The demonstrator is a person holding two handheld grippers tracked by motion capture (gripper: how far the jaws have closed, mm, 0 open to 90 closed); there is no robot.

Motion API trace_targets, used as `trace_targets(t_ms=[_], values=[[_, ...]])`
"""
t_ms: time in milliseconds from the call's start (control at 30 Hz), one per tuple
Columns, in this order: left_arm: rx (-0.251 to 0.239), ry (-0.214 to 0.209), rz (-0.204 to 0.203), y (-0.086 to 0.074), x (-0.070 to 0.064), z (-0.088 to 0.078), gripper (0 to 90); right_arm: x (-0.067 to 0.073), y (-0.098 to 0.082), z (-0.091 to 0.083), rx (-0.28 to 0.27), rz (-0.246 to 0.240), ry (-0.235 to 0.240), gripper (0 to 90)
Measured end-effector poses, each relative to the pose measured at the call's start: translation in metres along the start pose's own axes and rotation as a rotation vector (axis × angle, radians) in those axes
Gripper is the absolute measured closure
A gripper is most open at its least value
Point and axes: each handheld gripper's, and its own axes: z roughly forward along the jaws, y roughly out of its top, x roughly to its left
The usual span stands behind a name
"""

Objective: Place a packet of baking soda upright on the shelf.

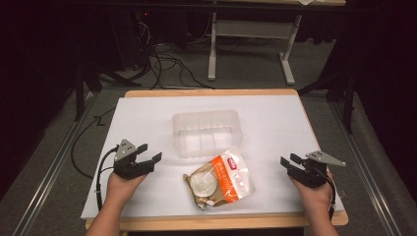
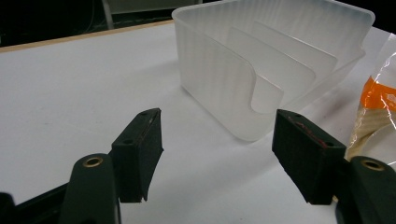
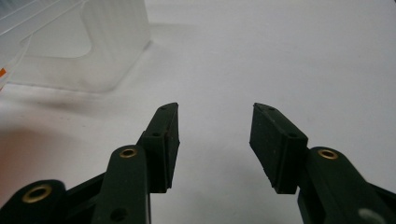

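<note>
A frosted clear plastic bin (image 1: 206,132) with inner dividers stands at the middle of the white table top (image 1: 147,118). Just in front of it lies a clear and orange food packet (image 1: 220,179) with a pale round bun inside. My left gripper (image 1: 150,153) rests at the left, open and holding nothing, pointing toward the bin (image 2: 271,70); the packet's edge (image 2: 373,107) shows at the right of the left gripper view. My right gripper (image 1: 289,160) sits at the right, open and holding nothing, over bare table, with the bin's corner (image 3: 93,46) off to its upper left.
The table has a wooden rim (image 1: 211,92). Beyond it are a grey floor, a white desk frame (image 1: 251,39) and loose black cables (image 1: 167,64). Metal rails (image 1: 54,162) run along both sides.
</note>
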Motion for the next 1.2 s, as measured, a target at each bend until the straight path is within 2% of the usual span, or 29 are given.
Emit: trace_targets(t_ms=[133,167,300,467,567,600,633,700,733,767,900,1067,1100,1200], values=[[0.002,-0.004,-0.002,0.0,0.001,0.001,33.8,0.002,0.001,0.0,-0.008,-0.004,-0.009,51.8],[0.005,-0.004,0.001,0.0,0.0,0.001,33.8,0.003,0.002,-0.001,-0.015,0.007,-0.001,51.7],[0.006,-0.004,0.008,0.0,-0.001,0.001,33.8,0.006,0.004,-0.003,-0.027,0.0,0.008,50.9],[0.008,-0.005,0.012,0.0,-0.001,0.001,33.8,0.018,0.007,-0.007,-0.054,-0.022,0.026,45.5],[0.011,-0.005,0.015,-0.001,-0.002,0.002,33.8,0.03,0.01,-0.008,-0.068,-0.032,0.057,43.7],[0.01,-0.004,0.018,-0.001,-0.002,0.002,33.8,0.03,0.01,-0.008,-0.068,-0.032,0.057,43.7],[0.012,-0.005,0.018,-0.001,-0.002,0.003,33.8,0.038,0.011,-0.008,-0.067,-0.041,0.075,42.9],[0.012,-0.004,0.018,-0.001,-0.002,0.003,33.8,0.046,0.013,-0.008,-0.071,-0.058,0.091,42.1],[0.012,-0.004,0.018,-0.001,-0.002,0.003,33.8,0.046,0.013,-0.008,-0.071,-0.058,0.091,42.1],[0.011,-0.004,0.018,-0.001,-0.002,0.003,33.8,0.054,0.013,-0.008,-0.072,-0.076,0.11,41.9],[0.01,-0.004,0.018,-0.001,-0.001,0.002,33.8,0.069,0.014,-0.007,-0.072,-0.099,0.14,41.4],[0.01,-0.003,0.019,-0.001,-0.001,0.002,33.8,0.083,0.013,-0.005,-0.062,-0.104,0.186,40.4],[0.01,-0.002,0.02,-0.001,-0.001,0.002,33.8,0.083,0.013,-0.005,-0.062,-0.104,0.186,40.4],[0.011,-0.002,0.021,-0.001,-0.002,0.002,33.8,0.095,0.01,-0.002,-0.044,-0.12,0.2,38.2]])
